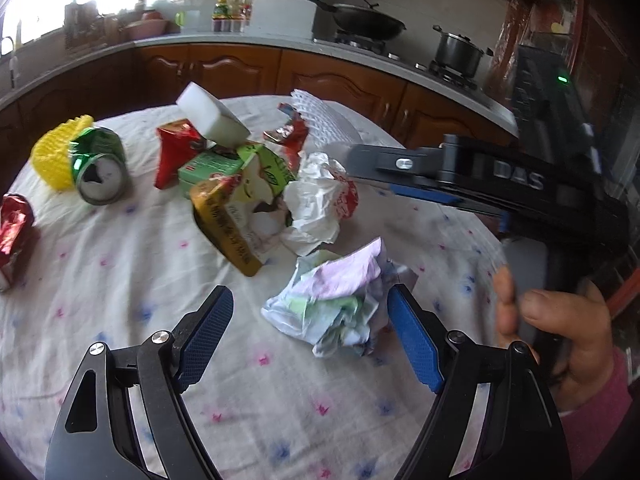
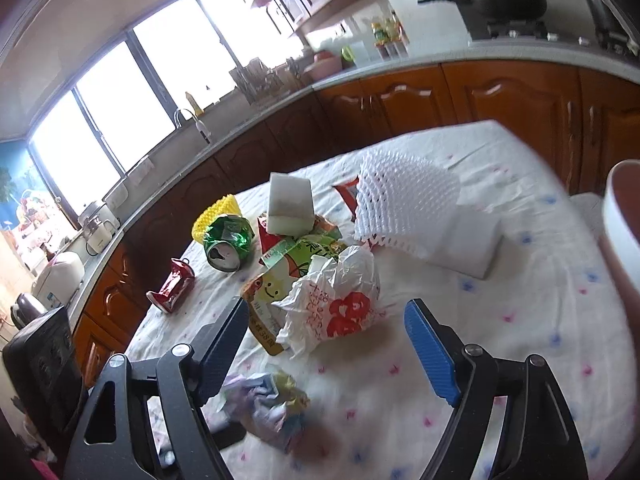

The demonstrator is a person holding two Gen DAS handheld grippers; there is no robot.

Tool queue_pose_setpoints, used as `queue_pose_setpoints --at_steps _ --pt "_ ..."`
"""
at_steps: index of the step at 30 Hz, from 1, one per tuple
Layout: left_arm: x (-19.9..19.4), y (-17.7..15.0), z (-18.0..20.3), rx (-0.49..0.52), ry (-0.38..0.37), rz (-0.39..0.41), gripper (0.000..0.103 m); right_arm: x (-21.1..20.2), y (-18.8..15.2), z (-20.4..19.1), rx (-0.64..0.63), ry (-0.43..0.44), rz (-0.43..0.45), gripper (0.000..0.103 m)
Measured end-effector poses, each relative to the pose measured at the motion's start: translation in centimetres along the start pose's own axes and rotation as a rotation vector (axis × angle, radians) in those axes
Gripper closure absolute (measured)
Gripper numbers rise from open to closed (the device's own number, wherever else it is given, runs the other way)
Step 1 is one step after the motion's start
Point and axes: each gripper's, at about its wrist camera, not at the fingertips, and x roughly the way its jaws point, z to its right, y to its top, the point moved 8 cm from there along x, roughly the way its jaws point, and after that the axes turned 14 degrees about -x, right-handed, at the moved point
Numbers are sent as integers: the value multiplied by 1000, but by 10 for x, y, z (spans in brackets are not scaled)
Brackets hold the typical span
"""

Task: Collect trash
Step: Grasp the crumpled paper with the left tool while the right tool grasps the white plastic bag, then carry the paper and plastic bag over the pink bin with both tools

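Trash lies on a table with a white flowered cloth. A crumpled pastel paper ball sits just ahead of my open left gripper, by its right finger; it also shows in the right wrist view. My open right gripper hovers over a crumpled white bag with red print, also in the left wrist view. The pile holds juice cartons, a white foam block, a crushed green can, yellow foam netting, white foam netting and a crushed red can.
Kitchen counters with wooden cabinets curve behind the table. A wok and a pot stand on the stove. A white bowl-like rim sits at the right edge of the right wrist view. A sink and appliances line the window side.
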Motion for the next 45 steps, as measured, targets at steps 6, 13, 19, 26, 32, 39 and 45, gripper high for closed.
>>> queue_pose_setpoints --at_steps 6,13,19,26,32,39,45 --pt "13 -1 0 -37 -75 -73 54 32 -1 9 38 55 -64 36" --pt "5 -4 12 29 -71 -50 76 29 -4 13 53 77 -63 62" --pt "-8 3 16 47 -79 -19 85 -2 0 19 68 55 -4 64" --pt "-16 17 27 60 -100 18 86 -51 -1 39 98 -4 71 64" --pt "-13 31 50 85 -129 32 86 -88 -4 64 119 -71 112 64" --pt "-4 38 76 88 -158 19 86 -113 -15 88 154 -135 132 64" --pt "8 43 98 80 -172 -3 86 -134 -23 105 163 -203 150 64"
